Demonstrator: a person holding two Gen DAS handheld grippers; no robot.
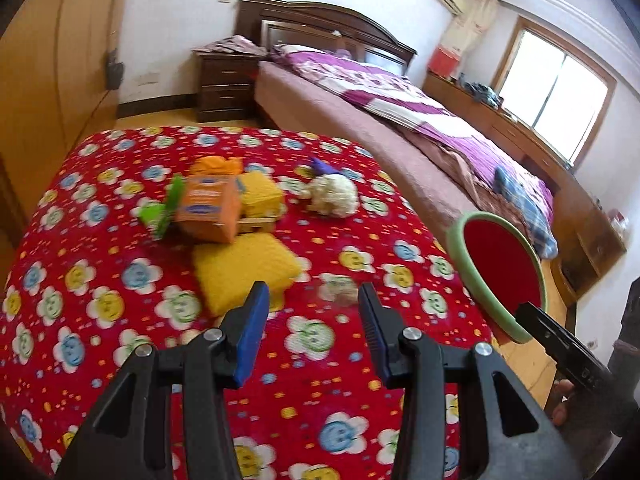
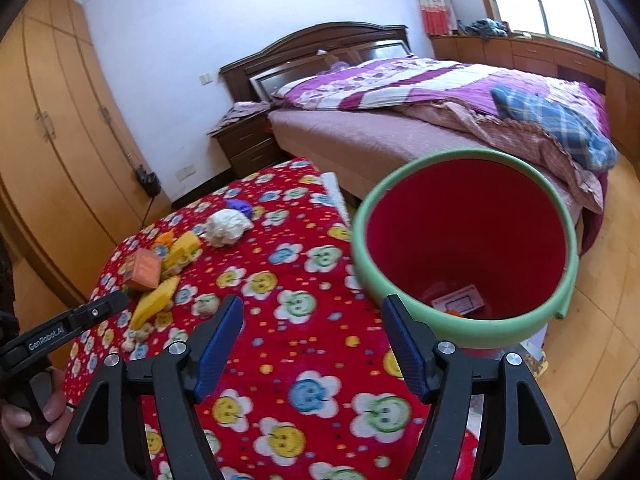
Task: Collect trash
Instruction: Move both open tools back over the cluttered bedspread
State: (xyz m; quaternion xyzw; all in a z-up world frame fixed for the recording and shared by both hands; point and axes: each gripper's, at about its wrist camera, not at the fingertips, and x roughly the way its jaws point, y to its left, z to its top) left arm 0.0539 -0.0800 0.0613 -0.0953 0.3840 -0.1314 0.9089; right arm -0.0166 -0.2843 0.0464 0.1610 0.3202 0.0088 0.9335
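Two hand-held grippers hovered over a table draped in a red flower-print cloth in a bedroom. Seen from its own camera, the left gripper had its blue-padded jaws partly apart with nothing between them, above a small pale crumpled scrap on the cloth. The right gripper stood with its jaws spread wider and likewise empty, its right finger just in front of the green rim of a red bin at the table's edge.

Some rubbish lay at the bottom of the bin, including a printed card. The rest sat in a cluster on the cloth, well apart from the bin: an orange carton, a green wrapper beside it, two yellow sponge-like pads with a third yellow piece behind, a white crumpled wad and a scrap of purple just behind it.

Beyond the table stood a bed with a purple and white quilt, a dark wooden nightstand, and wooden wardrobes along the wall. A person's hand gripped the left tool's handle at the edge of the right camera's view.
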